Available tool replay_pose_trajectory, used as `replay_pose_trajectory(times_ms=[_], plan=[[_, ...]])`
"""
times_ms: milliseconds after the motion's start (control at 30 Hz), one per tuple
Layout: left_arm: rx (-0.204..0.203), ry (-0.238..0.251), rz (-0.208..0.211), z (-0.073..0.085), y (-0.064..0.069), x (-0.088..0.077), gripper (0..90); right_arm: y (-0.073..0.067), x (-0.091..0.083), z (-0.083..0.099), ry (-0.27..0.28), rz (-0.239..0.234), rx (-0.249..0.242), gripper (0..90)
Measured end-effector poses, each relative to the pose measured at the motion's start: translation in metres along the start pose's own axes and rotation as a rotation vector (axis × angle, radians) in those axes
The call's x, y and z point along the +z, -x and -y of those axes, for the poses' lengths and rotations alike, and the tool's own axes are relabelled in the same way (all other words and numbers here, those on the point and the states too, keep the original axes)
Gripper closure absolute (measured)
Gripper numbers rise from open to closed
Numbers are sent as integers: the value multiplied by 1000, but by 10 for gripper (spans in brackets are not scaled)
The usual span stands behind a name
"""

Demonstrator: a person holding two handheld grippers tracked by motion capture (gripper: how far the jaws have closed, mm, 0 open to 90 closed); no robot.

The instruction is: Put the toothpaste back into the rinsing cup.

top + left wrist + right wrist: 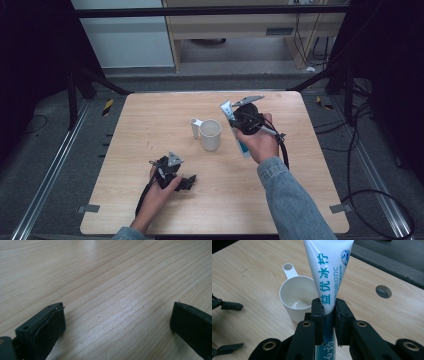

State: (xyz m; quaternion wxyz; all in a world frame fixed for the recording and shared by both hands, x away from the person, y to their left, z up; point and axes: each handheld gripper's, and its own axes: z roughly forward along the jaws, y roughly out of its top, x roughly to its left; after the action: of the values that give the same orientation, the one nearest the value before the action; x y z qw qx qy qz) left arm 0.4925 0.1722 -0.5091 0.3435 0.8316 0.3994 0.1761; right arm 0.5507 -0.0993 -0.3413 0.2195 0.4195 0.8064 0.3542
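Right gripper [328, 315] clamps toothpaste tube [329, 270] beside cup [297, 300]; left gripper [117, 322] gapes empty mid-table.

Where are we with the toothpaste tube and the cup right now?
Done: the right tool has shut on the toothpaste tube and holds it lifted off the table.
In hand: the tube hangs beside the white cup, not over or in it.
Left: probably moving the tube to the cup, which looks empty, and letting go.
The left tool rests open near the table, holding nothing.
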Motion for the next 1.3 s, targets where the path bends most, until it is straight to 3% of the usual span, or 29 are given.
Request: replay_pose_trajectory(times_ms=[667, 967, 1300], plan=[[4, 0, 4, 1, 0, -1, 0, -2, 6, -36, 107, 12, 24, 791], [5, -1, 4, 1, 0, -1, 0, 6, 7, -48, 170, 62, 41, 791], [4, -1, 4, 1, 0, -1, 0, 7, 10, -58, 226, 72, 67, 791]])
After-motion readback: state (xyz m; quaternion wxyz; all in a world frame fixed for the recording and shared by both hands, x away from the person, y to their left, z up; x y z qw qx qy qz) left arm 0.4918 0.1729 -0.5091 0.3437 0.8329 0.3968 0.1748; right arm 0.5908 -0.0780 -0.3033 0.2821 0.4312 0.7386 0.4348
